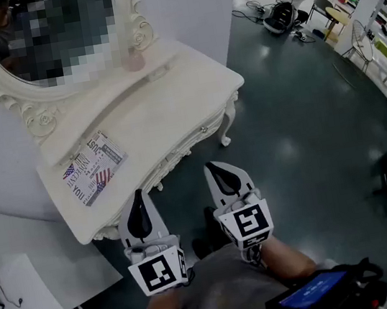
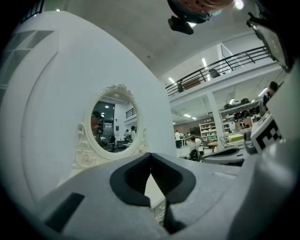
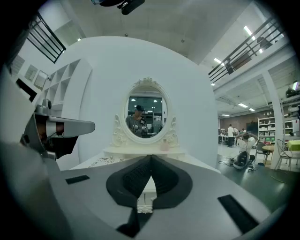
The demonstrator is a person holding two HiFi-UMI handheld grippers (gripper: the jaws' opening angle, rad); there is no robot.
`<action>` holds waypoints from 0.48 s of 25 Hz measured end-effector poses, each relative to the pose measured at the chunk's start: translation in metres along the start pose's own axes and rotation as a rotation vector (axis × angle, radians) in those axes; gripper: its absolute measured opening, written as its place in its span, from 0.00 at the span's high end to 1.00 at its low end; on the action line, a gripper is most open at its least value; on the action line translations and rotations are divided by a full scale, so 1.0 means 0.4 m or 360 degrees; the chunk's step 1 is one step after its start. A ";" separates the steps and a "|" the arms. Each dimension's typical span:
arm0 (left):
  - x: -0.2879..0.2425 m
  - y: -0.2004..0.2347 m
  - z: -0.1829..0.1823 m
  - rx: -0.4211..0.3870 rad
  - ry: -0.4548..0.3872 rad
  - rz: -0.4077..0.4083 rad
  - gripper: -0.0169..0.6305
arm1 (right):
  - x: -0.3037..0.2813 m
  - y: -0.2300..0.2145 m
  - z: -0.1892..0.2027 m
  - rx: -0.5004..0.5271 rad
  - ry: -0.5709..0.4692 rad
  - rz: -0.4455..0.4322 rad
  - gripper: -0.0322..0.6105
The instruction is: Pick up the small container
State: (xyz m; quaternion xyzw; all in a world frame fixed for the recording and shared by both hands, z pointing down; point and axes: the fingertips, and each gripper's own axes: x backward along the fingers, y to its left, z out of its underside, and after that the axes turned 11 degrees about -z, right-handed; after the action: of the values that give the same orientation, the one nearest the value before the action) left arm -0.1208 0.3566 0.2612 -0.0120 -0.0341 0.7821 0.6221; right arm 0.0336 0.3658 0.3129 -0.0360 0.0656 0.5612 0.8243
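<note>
Container (image 1: 133, 60): small, pink, upright on dresser (image 1: 172, 113) back ledge, just beside right foot of mirror (image 1: 54, 56) frame; too small to tell lid or contents. Faint pink shape at same spot in right gripper view. Well apart from both grippers. Left gripper (image 2: 150, 157) and right gripper (image 3: 151, 158): each with pads pressed together at tips, nothing between, side by side near dresser's front edge, pointing toward it. Printed sheet (image 1: 94, 167) flat on dresser top toward left end, apart from container. Mirror glass under mosaic in head view; dresser legs mostly hidden beneath top, one curved leg showing at right corner. Lap (image 1: 217, 303) cut off at bottom edge.
</note>
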 end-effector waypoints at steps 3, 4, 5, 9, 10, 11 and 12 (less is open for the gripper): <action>-0.010 -0.012 0.000 -0.0004 -0.0002 0.0010 0.95 | -0.004 -0.013 -0.002 -0.0002 -0.0007 0.0001 0.93; -0.015 -0.017 0.001 -0.0007 0.0002 0.0013 0.95 | -0.006 -0.019 -0.002 -0.0002 -0.0007 0.0001 0.93; -0.020 -0.023 0.003 -0.0009 0.0006 0.0016 0.95 | -0.009 -0.025 -0.002 -0.0003 -0.0007 0.0001 0.93; -0.048 -0.040 0.013 -0.0022 0.0024 0.0019 0.95 | -0.025 -0.051 0.011 -0.0030 -0.0002 -0.0001 0.93; -0.057 -0.044 0.016 -0.0025 0.0029 0.0019 0.95 | -0.031 -0.059 0.011 -0.0053 -0.0010 -0.0005 0.93; -0.068 -0.048 0.019 -0.0027 0.0036 0.0018 0.95 | -0.037 -0.067 0.010 -0.0078 -0.0022 -0.0012 0.93; -0.079 -0.053 0.023 -0.0028 0.0046 0.0016 0.95 | -0.044 -0.077 0.010 -0.0095 -0.0033 -0.0019 0.93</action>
State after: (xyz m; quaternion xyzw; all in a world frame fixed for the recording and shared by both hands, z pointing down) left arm -0.0935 0.3305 0.2711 -0.0291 -0.0319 0.7846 0.6185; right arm 0.0563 0.3390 0.3190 -0.0550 0.0402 0.5584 0.8268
